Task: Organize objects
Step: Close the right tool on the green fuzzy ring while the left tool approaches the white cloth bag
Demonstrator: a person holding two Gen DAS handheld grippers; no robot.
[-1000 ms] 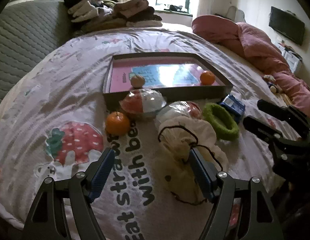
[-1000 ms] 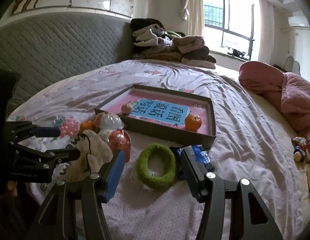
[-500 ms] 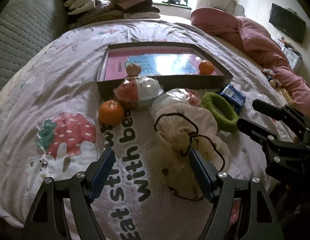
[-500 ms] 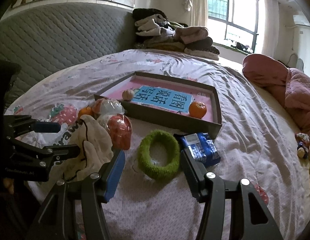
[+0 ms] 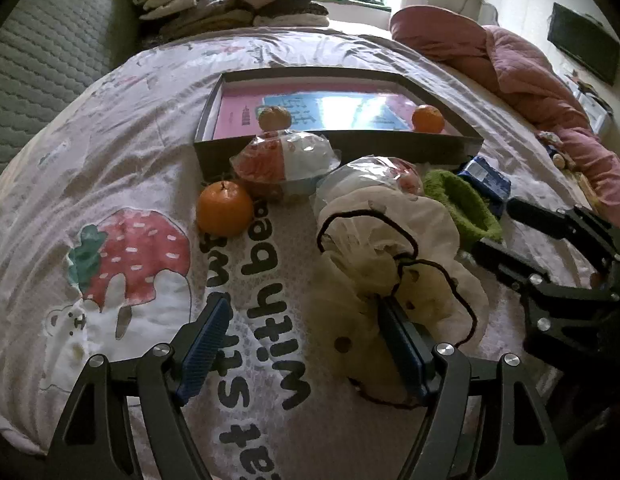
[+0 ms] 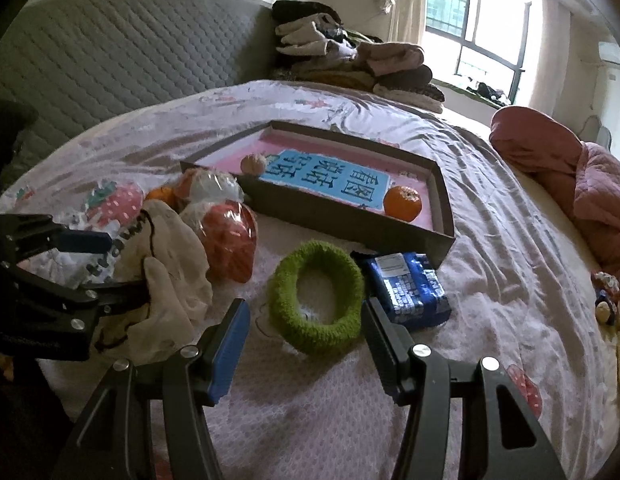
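Observation:
A shallow brown box [image 5: 450, 147] [image 6: 342, 224] with a pink and blue floor lies on the bed and holds an orange [image 5: 428, 118] [image 6: 402, 203] and a paler fruit [image 5: 274, 117] [image 6: 253, 163]. In front of it lie another orange [image 5: 224, 213], two plastic-wrapped bowls [image 5: 285, 164] [image 6: 229, 236], a cream drawstring bag [image 5: 394, 264] [image 6: 165, 264], a green knitted ring [image 5: 462, 204] [image 6: 316, 300] and a blue packet [image 5: 486, 179] [image 6: 406, 284]. My left gripper [image 5: 303, 322] is open, its right finger against the bag. My right gripper [image 6: 303, 326] is open, just short of the green ring.
The bedsheet has a strawberry print [image 5: 129, 256] and black lettering. A folded pile of clothes [image 6: 350, 60] sits at the head of the bed by the grey padded headboard [image 6: 109, 48]. A pink quilt [image 6: 582, 184] lies bunched at the right. Small toys [image 6: 606, 304] lie at the right edge.
Both grippers have moved forward and lower toward the objects. The green ring and the bag loom larger. Both stay open and nothing has been picked up.

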